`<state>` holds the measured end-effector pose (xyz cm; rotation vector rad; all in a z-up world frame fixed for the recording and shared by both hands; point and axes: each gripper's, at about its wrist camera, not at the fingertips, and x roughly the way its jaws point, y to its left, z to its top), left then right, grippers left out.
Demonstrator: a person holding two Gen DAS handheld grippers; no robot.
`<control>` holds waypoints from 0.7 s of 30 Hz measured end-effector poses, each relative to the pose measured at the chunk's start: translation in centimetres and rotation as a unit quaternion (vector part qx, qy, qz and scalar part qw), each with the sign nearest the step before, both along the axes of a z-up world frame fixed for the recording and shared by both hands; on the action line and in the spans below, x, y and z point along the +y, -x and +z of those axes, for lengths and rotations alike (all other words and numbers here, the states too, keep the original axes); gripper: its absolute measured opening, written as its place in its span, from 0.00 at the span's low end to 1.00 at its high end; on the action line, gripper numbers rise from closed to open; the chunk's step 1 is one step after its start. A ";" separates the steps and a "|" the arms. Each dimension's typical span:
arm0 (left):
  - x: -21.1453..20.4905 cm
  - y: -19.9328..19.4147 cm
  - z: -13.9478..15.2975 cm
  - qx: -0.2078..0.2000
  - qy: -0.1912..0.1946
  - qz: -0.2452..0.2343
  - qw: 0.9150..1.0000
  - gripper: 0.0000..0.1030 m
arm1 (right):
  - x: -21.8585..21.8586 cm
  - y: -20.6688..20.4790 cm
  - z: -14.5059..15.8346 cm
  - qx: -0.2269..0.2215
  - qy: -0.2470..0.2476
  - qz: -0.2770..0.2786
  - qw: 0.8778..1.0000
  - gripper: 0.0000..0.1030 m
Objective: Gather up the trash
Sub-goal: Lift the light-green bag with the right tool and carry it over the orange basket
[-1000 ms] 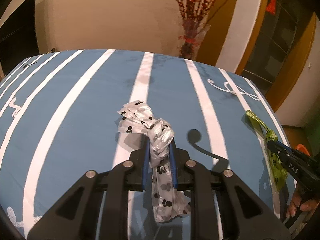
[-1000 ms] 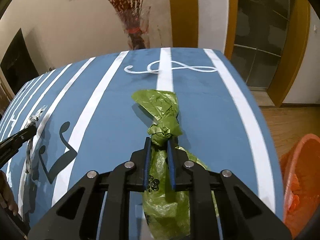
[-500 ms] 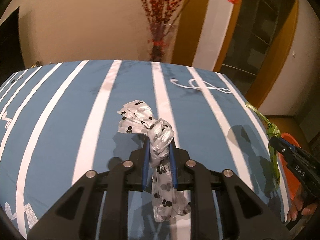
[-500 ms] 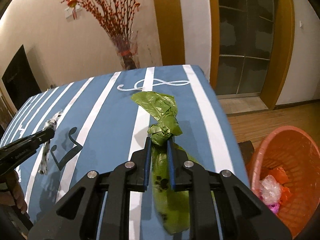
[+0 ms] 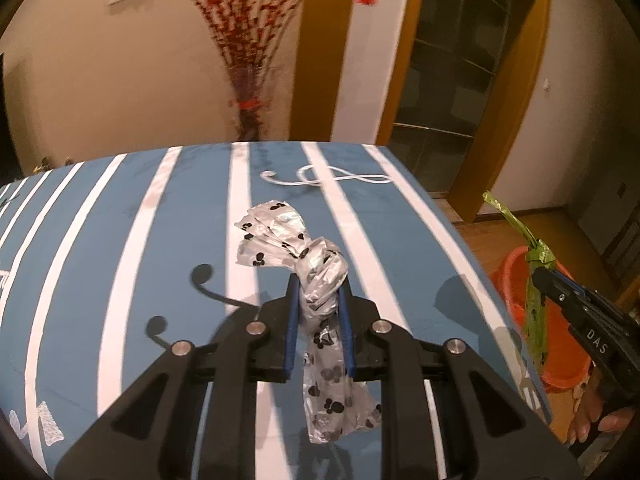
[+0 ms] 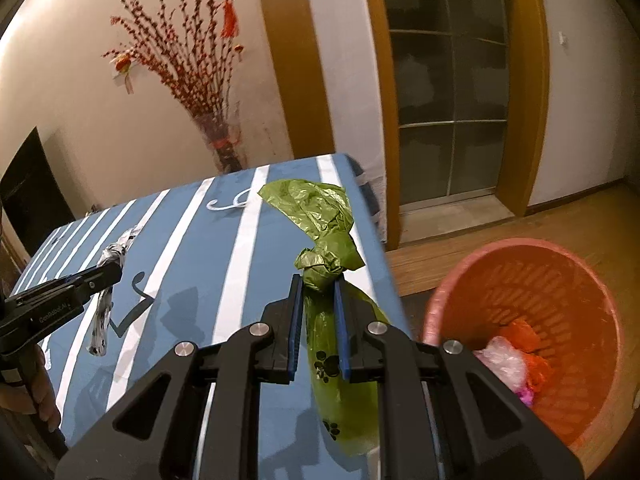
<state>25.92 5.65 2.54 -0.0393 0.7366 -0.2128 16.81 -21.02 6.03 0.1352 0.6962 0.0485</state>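
Fingers (image 6: 297,292) pinch green bag (image 6: 320,216) beside basket (image 6: 472,264) rim

Warm dim indoor light, hard shadows, slight blur, bowed dark fisheye edges.

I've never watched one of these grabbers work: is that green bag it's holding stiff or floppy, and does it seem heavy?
Probably floppy: the green bag hangs limp below the right gripper, and its knotted top is crumpled above the jaws. Likely light, since a pinch at the knot alone carries it. It may swing or snag on the way to the orange basket.
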 end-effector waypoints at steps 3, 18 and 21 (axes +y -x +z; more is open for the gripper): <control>-1.6 0.3 0.3 -0.002 -0.001 -0.016 1.000 0.19 | -1.5 1.0 0.4 -0.007 -0.002 -0.014 1.000 0.14; -11.8 2.8 1.1 -0.007 0.003 -0.106 0.994 0.19 | -8.2 5.0 1.7 -0.033 0.002 -0.083 0.996 0.14; -13.7 3.3 1.1 -0.006 0.003 -0.122 0.993 0.19 | -9.4 5.7 1.8 -0.037 0.009 -0.097 0.995 0.14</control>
